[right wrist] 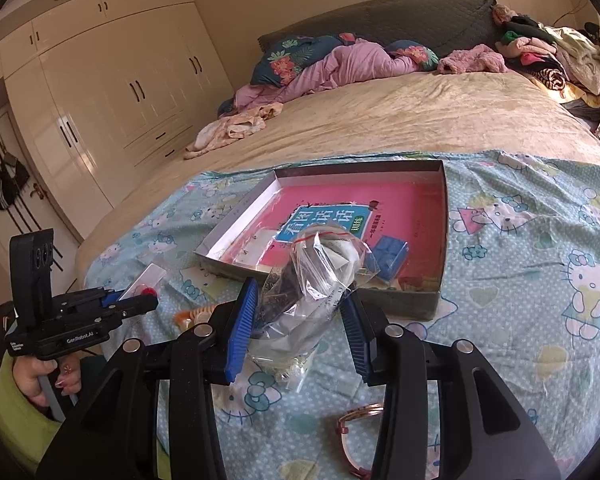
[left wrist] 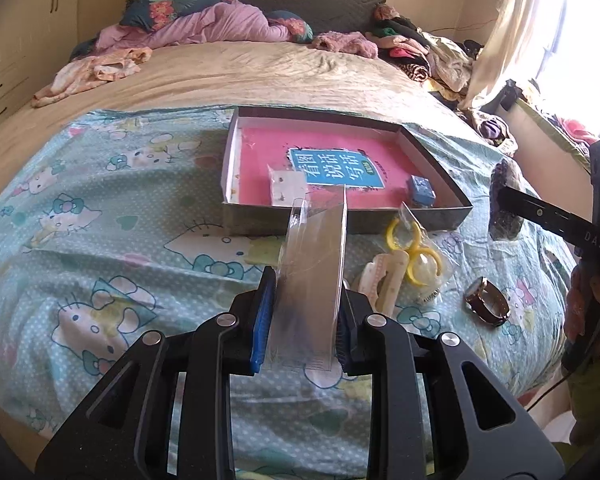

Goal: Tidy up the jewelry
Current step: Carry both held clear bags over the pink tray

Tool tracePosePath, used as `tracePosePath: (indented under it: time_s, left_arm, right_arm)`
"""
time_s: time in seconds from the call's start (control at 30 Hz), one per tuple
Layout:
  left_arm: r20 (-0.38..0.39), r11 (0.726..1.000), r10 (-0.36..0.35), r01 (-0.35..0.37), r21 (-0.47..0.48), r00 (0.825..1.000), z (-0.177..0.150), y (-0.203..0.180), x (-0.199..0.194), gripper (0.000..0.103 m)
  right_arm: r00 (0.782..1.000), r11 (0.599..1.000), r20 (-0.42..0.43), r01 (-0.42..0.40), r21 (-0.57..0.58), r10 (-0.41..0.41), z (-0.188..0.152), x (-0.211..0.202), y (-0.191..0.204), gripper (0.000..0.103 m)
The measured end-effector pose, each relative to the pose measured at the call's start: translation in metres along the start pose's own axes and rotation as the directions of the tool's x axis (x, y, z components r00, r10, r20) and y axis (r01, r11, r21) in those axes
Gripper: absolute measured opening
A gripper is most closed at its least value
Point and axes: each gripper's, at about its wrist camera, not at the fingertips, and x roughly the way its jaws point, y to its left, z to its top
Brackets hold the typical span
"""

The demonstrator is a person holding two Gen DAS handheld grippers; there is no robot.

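- Blue pads of the left tool (left wrist: pixel 306 316) were pressed onto a flat clear packet (left wrist: pixel 314 264), pinching its lower part so the sleeve stood up edge-on between the fingers, lifted off the bed.
- Seen from the right wrist, that left tool (right wrist: pixel 134 300) was gripped by a hand (right wrist: pixel 40 374) in a green sleeve, with a small red item showing inside the clear packet (right wrist: pixel 146 280).
- Between the right tool's (right wrist: pixel 300 332) blue pads sat a crumpled plastic bag (right wrist: pixel 308 280) with dark and silvery contents; the pads closed on its lower half and held it up above the sheet.
- Just beyond both packets lay an open shallow box (left wrist: pixel 440 216) on the cartoon-cat sheet (left wrist: pixel 100 240), with a pink book (left wrist: pixel 332 160) flat on its floor.
- Inside the box, a small white card (left wrist: pixel 288 186) and a blue block (left wrist: pixel 420 191) rested on the book near the front wall.
- On the sheet in front of the box lay a bagged pair of yellow rings (left wrist: pixel 414 252), a cream hair clip (left wrist: pixel 384 284) touching it, and a brown-strapped watch (left wrist: pixel 486 300) to the right.
- A rose-coloured bangle (right wrist: pixel 358 436) lay on the sheet below the right tool.
- Farther back, the tan bedspread (right wrist: pixel 400 120) carried pink clothing and floral pillows; cream wardrobes (right wrist: pixel 100 100) stood to the left.
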Motion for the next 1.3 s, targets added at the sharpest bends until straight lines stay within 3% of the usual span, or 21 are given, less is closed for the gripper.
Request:
tracePosePath:
  time_s: [0.33,0.7,1.3]
  left_arm:
    - [0.025,0.998,0.023,-0.022,-0.058,0.999,0.01,0.024,-0.003,0.018]
    - [0.067,0.999,0.035,-0.032,-0.042,0.997,0.042,0.024,-0.002,0.019]
    - [0.109,1.0,-0.002,0.001,0.014,0.994,0.099,-0.01,0.02,0.019]
  right_arm:
    - [1.0,0.999,0.0,-0.027,-0.043,0.027,0.016,0.015,0.015,0.04]
    - [0.999,0.997,0.025,-0.036,-0.066,0.038,0.038,0.026,0.021,0.04]
    - [0.996,0.997,0.076,0.054,-0.059,-0.049,0.073,0.03,-0.012,0.04]
